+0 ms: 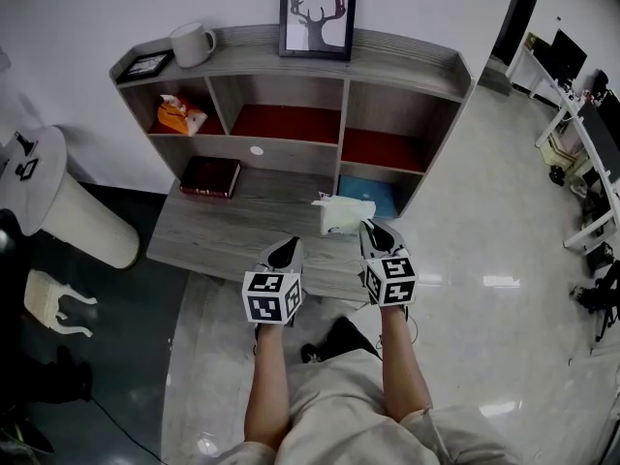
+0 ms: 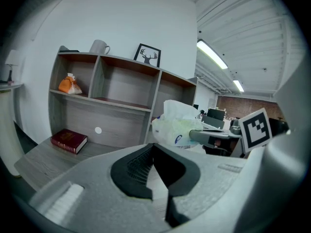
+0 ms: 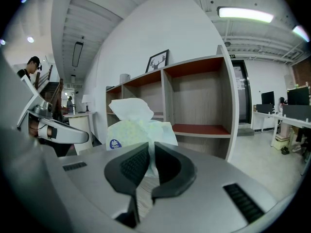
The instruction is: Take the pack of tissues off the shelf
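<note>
The pack of tissues (image 1: 341, 213) is pale green-white plastic with a white tissue sticking out of its top. It hangs just above the shelf unit's low front ledge (image 1: 242, 223), in front of the lower right compartment. My right gripper (image 1: 371, 227) is shut on the pack's near edge; in the right gripper view the wrapper (image 3: 132, 129) is pinched between the jaws of the right gripper (image 3: 149, 148). My left gripper (image 1: 289, 247) hovers a little to the left of it, shut and empty. The left gripper view shows the left gripper (image 2: 153, 148) and the pack (image 2: 179, 124) to its right.
The grey shelf unit (image 1: 407, 48) carries a mug (image 1: 192, 43), a deer picture (image 1: 318, 15) and a small frame (image 1: 147, 64). An orange packet (image 1: 179, 116) lies in a compartment, a red book (image 1: 210, 176) on the ledge. A round white table (image 1: 37, 174) stands left, desks (image 1: 581, 114) right.
</note>
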`<action>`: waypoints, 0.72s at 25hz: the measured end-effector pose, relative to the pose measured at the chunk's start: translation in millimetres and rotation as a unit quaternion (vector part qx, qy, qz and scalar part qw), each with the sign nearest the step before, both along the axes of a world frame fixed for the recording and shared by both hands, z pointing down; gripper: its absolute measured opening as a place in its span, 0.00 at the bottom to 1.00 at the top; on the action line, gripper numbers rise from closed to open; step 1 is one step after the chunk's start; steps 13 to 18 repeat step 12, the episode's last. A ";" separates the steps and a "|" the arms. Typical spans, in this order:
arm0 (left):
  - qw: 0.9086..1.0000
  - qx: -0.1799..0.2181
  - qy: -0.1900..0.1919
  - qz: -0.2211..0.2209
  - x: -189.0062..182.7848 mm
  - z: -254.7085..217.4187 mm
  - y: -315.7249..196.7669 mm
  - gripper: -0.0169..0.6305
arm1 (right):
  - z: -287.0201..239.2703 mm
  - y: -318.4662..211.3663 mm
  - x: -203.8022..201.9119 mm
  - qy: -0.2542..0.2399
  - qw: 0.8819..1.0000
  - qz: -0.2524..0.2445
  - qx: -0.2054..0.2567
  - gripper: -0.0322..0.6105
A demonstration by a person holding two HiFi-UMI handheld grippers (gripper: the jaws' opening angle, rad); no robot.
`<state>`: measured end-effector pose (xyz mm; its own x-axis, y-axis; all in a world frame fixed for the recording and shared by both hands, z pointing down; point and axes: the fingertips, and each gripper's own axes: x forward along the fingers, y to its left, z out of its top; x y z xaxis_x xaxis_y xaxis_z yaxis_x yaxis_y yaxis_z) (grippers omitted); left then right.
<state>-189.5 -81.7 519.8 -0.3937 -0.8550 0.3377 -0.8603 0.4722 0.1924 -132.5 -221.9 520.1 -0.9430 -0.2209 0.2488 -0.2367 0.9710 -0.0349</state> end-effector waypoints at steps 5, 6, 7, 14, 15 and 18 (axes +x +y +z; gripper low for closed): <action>1.000 0.001 0.000 -0.004 -1.0 0.2 2.2 0.04 | 0.7 2.5 -1.6 -0.001 1.000 -0.003 -0.001 0.10; 1.000 0.001 0.000 -0.004 -0.8 0.3 2.3 0.04 | 1.0 2.9 -1.4 -0.001 1.000 -0.004 -0.002 0.10; 1.000 0.001 0.001 -0.004 -0.5 0.5 2.3 0.04 | 1.5 3.1 -1.0 -0.001 1.000 -0.003 -0.002 0.10; 1.000 0.000 -0.001 -0.002 0.2 0.1 1.7 0.04 | 1.5 3.2 -1.3 -0.001 1.000 -0.003 -0.001 0.10; 1.000 0.000 -0.001 -0.002 0.2 0.1 1.7 0.04 | 1.5 3.2 -1.3 -0.001 1.000 -0.003 -0.001 0.10; 1.000 0.000 -0.001 -0.002 0.2 0.1 1.7 0.04 | 1.5 3.2 -1.3 -0.001 1.000 -0.003 -0.001 0.10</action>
